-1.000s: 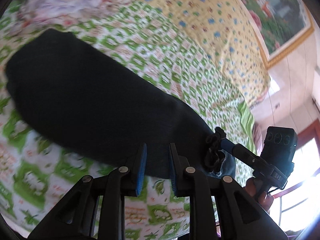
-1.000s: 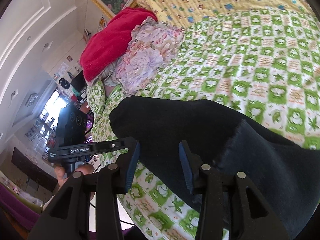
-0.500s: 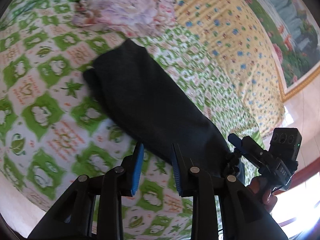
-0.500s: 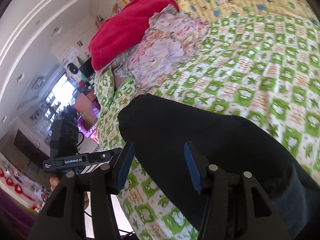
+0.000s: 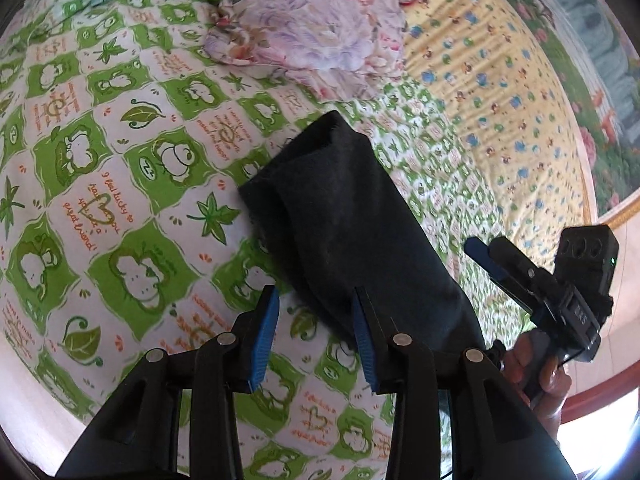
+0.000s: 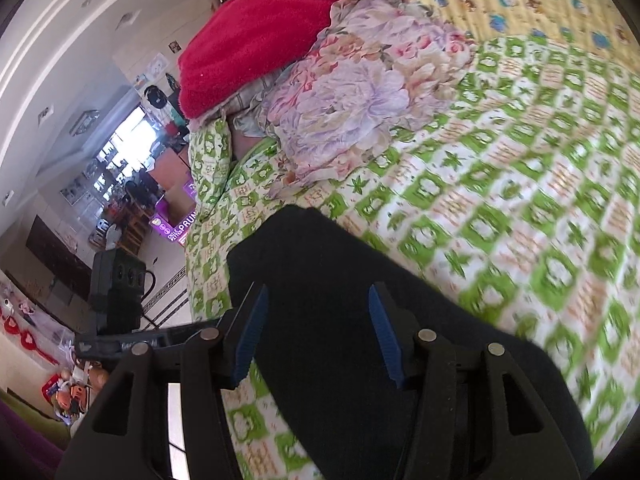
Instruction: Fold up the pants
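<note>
The black pants (image 5: 352,220) lie folded lengthwise as one long dark strip on the green-and-white patterned bedsheet (image 5: 120,184). My left gripper (image 5: 316,336) is open and empty, hovering above the near edge of the strip. My right gripper (image 6: 316,336) is open and empty, held above the pants (image 6: 360,320), which run under it toward the lower right. The right gripper also shows in the left wrist view (image 5: 484,258), held beside the pants' right side. The left gripper shows in the right wrist view (image 6: 160,338) at the bed's edge.
A floral cloth bundle (image 5: 312,28) and a red blanket (image 6: 272,28) lie at the far end of the bed. A yellow patterned cover (image 5: 500,92) spreads beyond the sheet. The bed's left edge (image 6: 200,272) drops to a room with furniture.
Both grippers have pulled back and up from the pants. The left gripper's jaws have opened wider. The pants now look smaller and lie flat on the sheet.
</note>
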Tool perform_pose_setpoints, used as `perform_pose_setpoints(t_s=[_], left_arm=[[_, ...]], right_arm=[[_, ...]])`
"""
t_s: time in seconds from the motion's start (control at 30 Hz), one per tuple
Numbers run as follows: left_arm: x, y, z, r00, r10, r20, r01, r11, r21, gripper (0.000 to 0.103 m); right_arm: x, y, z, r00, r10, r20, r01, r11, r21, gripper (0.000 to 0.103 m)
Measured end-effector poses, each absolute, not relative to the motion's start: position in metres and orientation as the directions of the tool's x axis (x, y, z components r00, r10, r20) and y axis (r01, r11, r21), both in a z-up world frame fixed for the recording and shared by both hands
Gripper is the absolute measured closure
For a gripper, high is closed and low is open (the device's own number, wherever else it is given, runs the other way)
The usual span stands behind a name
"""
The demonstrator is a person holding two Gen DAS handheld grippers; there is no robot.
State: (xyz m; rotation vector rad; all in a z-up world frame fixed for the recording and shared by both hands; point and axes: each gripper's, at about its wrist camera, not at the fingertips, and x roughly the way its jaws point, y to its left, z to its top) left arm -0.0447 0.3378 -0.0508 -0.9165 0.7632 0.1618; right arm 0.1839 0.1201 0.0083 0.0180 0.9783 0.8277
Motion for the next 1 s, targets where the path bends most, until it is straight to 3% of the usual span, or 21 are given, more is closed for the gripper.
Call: perform_pose_setpoints(t_s=[0.8, 0.9, 0.97, 1.0], left_arm=[[-0.030, 0.360, -0.069, 0.739, -0.174, -0.651, -0.496, 0.514, -0.701, 0.061], [-0.025, 0.360, -0.068, 0.739, -0.164, -0.654, -0.497, 0.524, -0.692, 0.065], [-0.021, 0.358, -0.067, 0.734, -0.166, -0.658, -0.496, 0.532, -0.687, 0.078], [-0.020, 0.357, -0.066, 0.732, -0.163, -0.661, -0.499, 0.532, -0.684, 0.078]], right_arm=[[0.276, 0.216, -0.056, 0.034, 0.535, -0.844, -0.736, 0.585, 0.341, 0.049], [0.277, 0.222, -0.061, -0.006, 0.545, -0.839, -0.732, 0.569, 0.374, 0.063], [0.275, 0.224, -0.061, -0.017, 0.546, -0.837, -0.732, 0.564, 0.383, 0.072], [0.273, 0.226, -0.060, -0.010, 0.544, -0.839, -0.737, 0.563, 0.374, 0.073]])
